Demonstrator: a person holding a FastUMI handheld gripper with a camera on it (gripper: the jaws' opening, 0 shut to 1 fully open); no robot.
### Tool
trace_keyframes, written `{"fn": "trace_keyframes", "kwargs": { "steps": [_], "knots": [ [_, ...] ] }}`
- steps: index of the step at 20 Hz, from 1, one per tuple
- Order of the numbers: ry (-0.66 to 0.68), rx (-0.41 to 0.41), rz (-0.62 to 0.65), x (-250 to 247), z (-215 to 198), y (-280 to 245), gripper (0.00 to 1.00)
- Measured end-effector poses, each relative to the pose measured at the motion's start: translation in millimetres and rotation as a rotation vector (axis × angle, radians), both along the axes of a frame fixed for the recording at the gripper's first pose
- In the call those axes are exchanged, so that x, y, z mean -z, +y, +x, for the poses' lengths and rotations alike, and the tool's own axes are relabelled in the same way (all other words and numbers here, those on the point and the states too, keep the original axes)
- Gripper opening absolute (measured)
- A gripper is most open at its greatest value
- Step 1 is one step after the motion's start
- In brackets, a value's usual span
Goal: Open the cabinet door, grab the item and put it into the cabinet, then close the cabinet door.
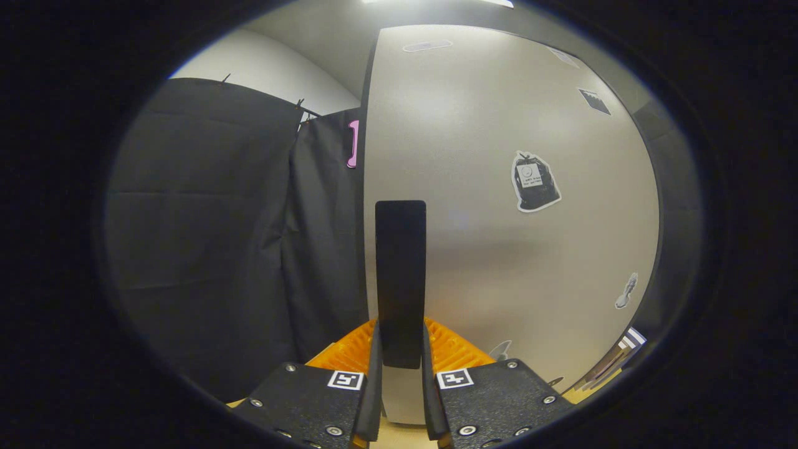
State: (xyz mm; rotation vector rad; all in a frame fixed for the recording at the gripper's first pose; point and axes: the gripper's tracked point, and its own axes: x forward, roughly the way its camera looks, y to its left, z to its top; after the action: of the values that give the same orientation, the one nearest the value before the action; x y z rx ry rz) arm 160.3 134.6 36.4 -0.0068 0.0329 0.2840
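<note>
A pale cabinet door (pixel 499 206) stands directly ahead of me, very close. Near its left edge a flat black upright handle (pixel 400 262) is mounted on it. My gripper (pixel 400 343) is shut on the lower end of this handle, with one finger pressing on each side of it. The handle rises straight up from between the fingers. The door's left edge (pixel 365 187) stands against the black cloth behind it; I cannot tell how far the door is swung.
A sticker of a black bag (pixel 535 182) and a small spoon sticker (pixel 626 292) are on the door. Black booth cloth (pixel 206 237) hangs to the left. A strip of light wooden surface (pixel 399 435) lies below the fingers.
</note>
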Motion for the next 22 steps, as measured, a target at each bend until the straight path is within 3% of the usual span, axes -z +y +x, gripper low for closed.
{"fn": "trace_keyframes", "kwargs": {
  "steps": [7, 22],
  "knots": [
    [0.014, -0.102, 0.032, -5, -51, -5, 0.29],
    [0.048, -0.312, -0.012, -2, -67, -27, 0.29]
  ]
}}
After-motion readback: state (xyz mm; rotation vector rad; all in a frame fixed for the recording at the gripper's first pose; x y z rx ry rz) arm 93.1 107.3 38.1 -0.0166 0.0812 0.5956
